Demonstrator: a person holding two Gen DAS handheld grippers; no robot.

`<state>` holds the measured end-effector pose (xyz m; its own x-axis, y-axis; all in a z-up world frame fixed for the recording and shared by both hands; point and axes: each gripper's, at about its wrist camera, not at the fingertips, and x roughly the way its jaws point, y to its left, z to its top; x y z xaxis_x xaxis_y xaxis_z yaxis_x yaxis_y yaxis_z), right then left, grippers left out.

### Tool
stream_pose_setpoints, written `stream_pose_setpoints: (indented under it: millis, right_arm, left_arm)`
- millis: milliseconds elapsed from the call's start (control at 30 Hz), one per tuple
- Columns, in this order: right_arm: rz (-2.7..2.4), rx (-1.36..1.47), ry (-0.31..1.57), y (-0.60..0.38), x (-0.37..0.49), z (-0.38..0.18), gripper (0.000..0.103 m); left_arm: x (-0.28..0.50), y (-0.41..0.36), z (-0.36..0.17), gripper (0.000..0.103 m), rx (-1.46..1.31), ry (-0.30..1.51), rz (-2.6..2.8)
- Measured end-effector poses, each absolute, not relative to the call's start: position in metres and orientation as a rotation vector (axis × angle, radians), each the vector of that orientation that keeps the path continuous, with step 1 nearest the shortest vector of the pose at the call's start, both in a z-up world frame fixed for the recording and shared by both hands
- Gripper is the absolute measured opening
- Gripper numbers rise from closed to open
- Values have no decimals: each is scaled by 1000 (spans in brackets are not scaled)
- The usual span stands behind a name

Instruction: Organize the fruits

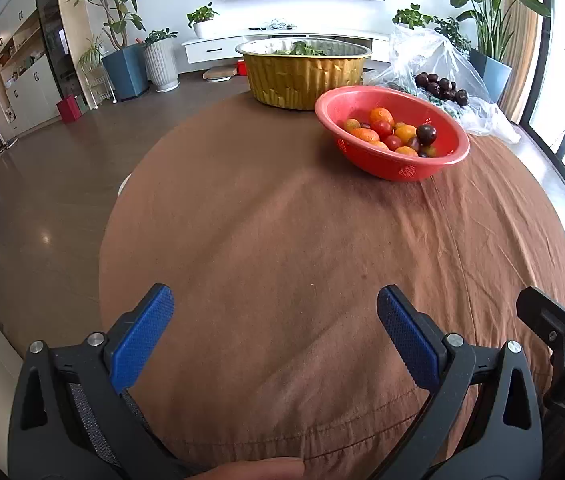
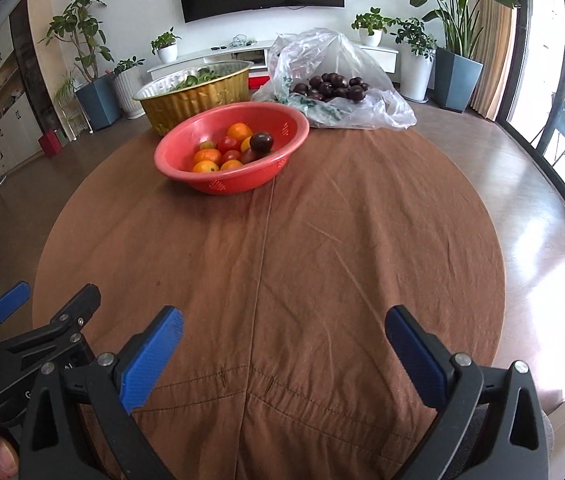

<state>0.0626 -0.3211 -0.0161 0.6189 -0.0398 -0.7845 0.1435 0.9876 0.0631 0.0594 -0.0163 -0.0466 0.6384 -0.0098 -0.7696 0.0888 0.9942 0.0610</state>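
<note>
A red plastic bowl (image 1: 386,162) (image 2: 202,178) stands at the far side of the round table. It holds several orange and red fruits (image 1: 380,116) (image 2: 239,131) and a dark plum (image 1: 425,134) (image 2: 261,142). Behind it a clear plastic bag (image 1: 434,52) (image 2: 334,60) lies open with several dark plums (image 1: 440,86) (image 2: 332,86) on it. My left gripper (image 1: 274,300) is open and empty over the near table edge. My right gripper (image 2: 284,326) is open and empty beside it; it also shows at the left wrist view's right edge.
A gold foil basin (image 1: 302,76) (image 2: 198,98) with green leaves stands at the table's back. A brown cloth (image 1: 282,240) (image 2: 302,240) covers the table. Potted plants, a white TV stand and windows surround the room.
</note>
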Motion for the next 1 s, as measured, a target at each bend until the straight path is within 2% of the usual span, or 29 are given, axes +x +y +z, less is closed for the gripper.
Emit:
stream_pose_setpoints:
  millis: [1000]
  right_arm:
    - [-111, 125, 915, -322, 65, -20, 103]
  left_arm:
    - [62, -23, -55, 103, 108, 898, -75]
